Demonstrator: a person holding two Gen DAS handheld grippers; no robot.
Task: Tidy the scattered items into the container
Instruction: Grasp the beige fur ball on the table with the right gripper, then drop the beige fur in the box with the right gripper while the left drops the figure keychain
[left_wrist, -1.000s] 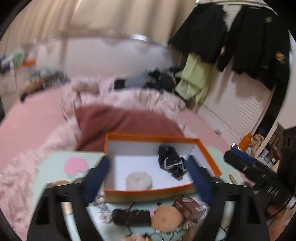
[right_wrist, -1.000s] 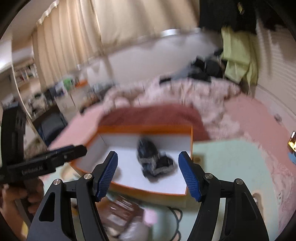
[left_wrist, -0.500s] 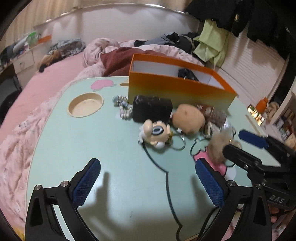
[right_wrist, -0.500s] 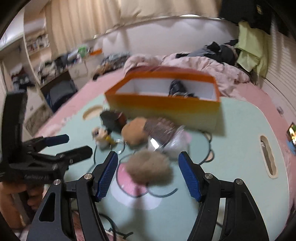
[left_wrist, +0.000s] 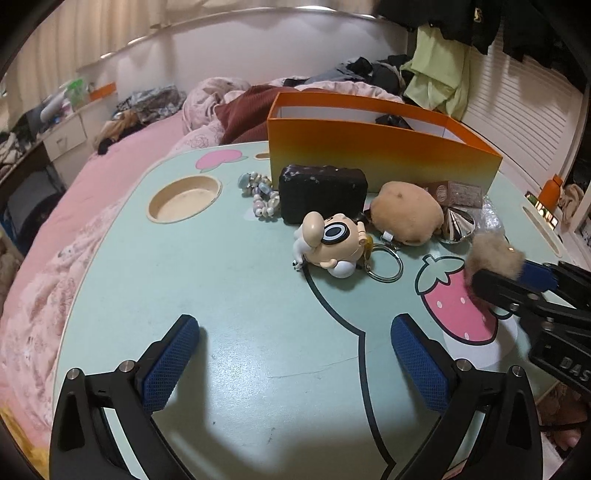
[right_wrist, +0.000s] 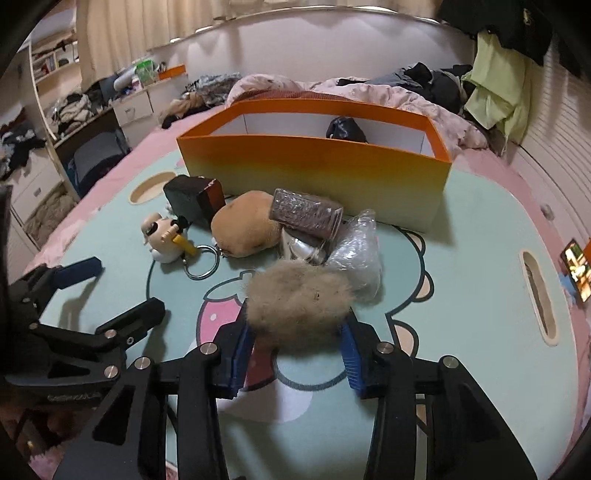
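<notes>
Right gripper (right_wrist: 295, 347) closing around the fluffy pompom (right_wrist: 297, 302) on the worktop (right_wrist: 461, 314), left gripper (left_wrist: 295, 354) open, empty, orange box (right_wrist: 314, 170) beyond.

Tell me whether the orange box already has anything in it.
Not empty: a crumpled black item shows above the near wall of the orange box. The rest of its floor is hidden.

On the bench (right_wrist: 461, 258), a box (right_wrist: 314, 166) sits at twelve o'clock, with a fluffy pompom (right_wrist: 299, 299) before it at six, a figurine keychain (right_wrist: 166, 236) at nine.
</notes>
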